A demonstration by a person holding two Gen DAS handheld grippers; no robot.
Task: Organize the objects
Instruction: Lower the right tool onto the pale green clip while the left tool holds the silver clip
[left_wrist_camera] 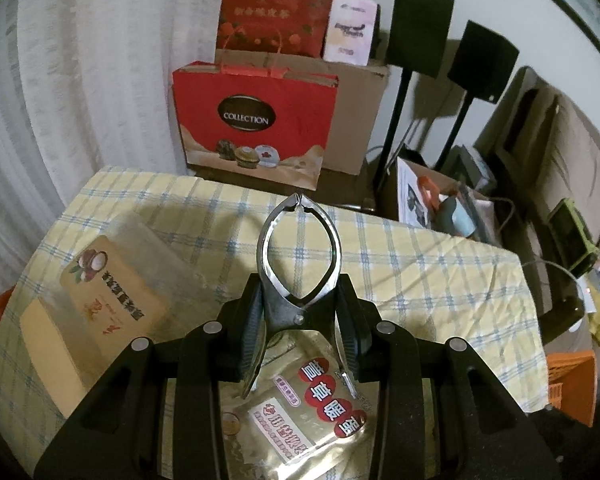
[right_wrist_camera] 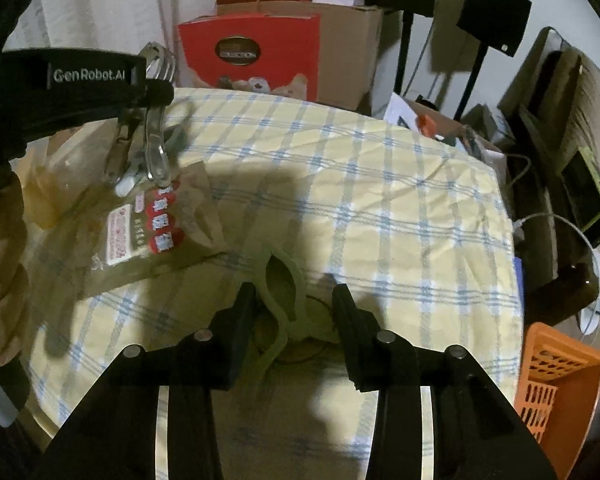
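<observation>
**Left holds metal tongs; right open over a pale clip**

Left hand-held gripper (left_wrist_camera: pixel 300 332): clenched on the handles of a pair of metal tongs (left_wrist_camera: pixel 298 248), gripped near the pivot, tips pointing away and closed together, held above the bench (left_wrist_camera: pixel 420 264). Steel, stiff, smooth; likely to slip or twist if taken by the bowed arms. The hold low by the pivot looks the sound one.

Right hand-held gripper (right_wrist_camera: pixel 294 312): released, jaws apart. A pale plastic clip (right_wrist_camera: pixel 278 280) lies on the checked cloth between the fingers, nearer the left one; no pad presses on it that I can see. Judged light and rigid, flat to the cloth, so it would need pinching across its narrow waist.

Around: a glossy foil packet (left_wrist_camera: pixel 300 412) with red round labels lies under the left tool; soft, crinkly, slippery. A flat beige box (left_wrist_camera: pixel 100 300) sits at the bench's left side. Past the far edge, a red gift bag (left_wrist_camera: pixel 256 124), cardboard carton, two black speakers on stands. An orange crate (right_wrist_camera: pixel 556 376) stands off the right side.

In the way: the packet sits close to the clip; the right view is in deep shadow, so edges are hard to read.
</observation>
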